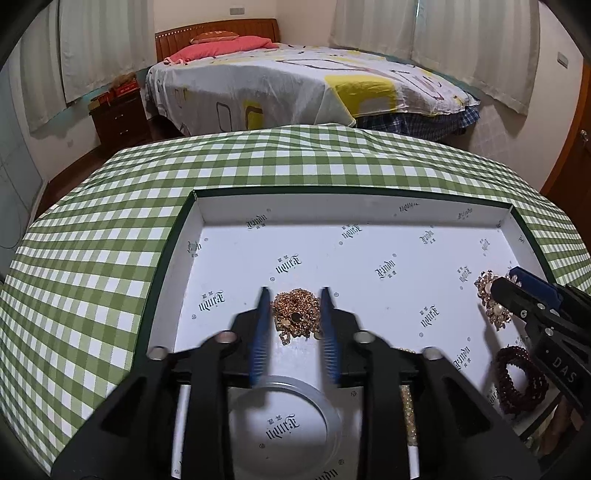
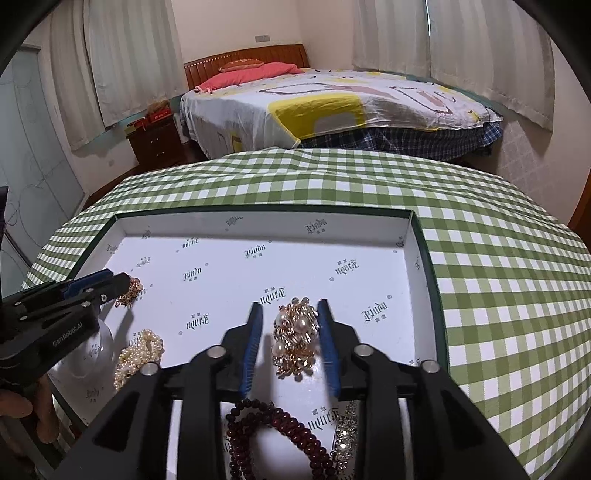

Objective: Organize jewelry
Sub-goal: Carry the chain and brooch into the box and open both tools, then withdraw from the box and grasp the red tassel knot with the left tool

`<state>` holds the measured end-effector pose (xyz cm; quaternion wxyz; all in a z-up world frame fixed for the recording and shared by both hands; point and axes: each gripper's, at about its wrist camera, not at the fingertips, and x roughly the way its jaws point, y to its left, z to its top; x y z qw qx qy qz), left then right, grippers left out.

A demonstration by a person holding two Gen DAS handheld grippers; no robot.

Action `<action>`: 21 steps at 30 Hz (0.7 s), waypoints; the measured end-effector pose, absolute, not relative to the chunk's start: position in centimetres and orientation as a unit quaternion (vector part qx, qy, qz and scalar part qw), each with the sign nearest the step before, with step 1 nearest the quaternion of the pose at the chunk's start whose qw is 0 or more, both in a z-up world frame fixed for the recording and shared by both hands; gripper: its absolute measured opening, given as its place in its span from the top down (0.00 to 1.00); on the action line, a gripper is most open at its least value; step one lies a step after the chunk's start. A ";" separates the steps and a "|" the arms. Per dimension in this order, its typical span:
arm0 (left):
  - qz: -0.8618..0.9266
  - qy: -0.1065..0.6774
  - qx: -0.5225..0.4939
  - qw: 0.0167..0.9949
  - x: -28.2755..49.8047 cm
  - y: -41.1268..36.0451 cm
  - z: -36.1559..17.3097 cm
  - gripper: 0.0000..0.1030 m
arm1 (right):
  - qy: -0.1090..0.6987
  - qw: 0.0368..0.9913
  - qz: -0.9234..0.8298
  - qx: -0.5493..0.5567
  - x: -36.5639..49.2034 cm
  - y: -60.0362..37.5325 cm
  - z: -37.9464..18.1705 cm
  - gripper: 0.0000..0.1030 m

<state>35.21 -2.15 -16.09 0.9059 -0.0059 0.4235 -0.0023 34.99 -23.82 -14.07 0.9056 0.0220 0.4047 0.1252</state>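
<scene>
A green-and-white checked cloth (image 1: 110, 236) covered the desk. Beyond its far edge stood a bed (image 1: 295, 85) under a patterned sheet, with a pink pillow (image 1: 221, 46) by the wooden headboard (image 1: 218, 31). A dark nightstand (image 1: 118, 118) stood beside it, and pale curtains (image 1: 469, 44) hung behind.

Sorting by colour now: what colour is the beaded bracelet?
Dark red; the beaded bracelet shows best in the right wrist view.

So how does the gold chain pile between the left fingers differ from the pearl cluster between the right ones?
The gold chain pile is a heap of fine links with small discs; the pearl cluster is chunkier, with white pearls set among gold pieces. The pile lies left in the white-lined box, the cluster right. Both rest on the box floor between fingers that don't visibly press them.
</scene>
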 end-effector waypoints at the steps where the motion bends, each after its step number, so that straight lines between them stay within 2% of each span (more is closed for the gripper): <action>1: -0.002 0.422 -0.006 0.907 35.2 -2.1 -16.0 0.63 | 0.403 0.906 0.125 0.022 34.9 -23.9 -14.0 0.65; 3: -0.002 0.417 -0.008 0.909 35.0 -2.1 -15.7 0.53 | 0.400 0.908 0.125 0.020 34.9 -23.8 -13.8 0.64; 5: -0.005 0.414 -0.012 0.910 34.7 -2.0 -15.5 0.53 | 0.396 0.909 0.124 0.020 34.7 -23.9 -13.6 0.63; 8: -0.005 0.405 -0.017 0.914 34.2 -1.8 -14.8 0.46 | 0.390 0.913 0.122 0.023 34.4 -23.9 -13.2 0.60; 12: -0.008 0.379 -0.027 0.925 32.5 -1.4 -13.4 0.42 | 0.375 0.919 0.123 0.024 33.4 -24.1 -12.2 0.58; 21: 0.007 0.340 -0.047 0.939 27.4 0.1 -11.4 0.42 | 0.340 0.932 0.120 0.029 29.2 -24.9 -10.1 0.54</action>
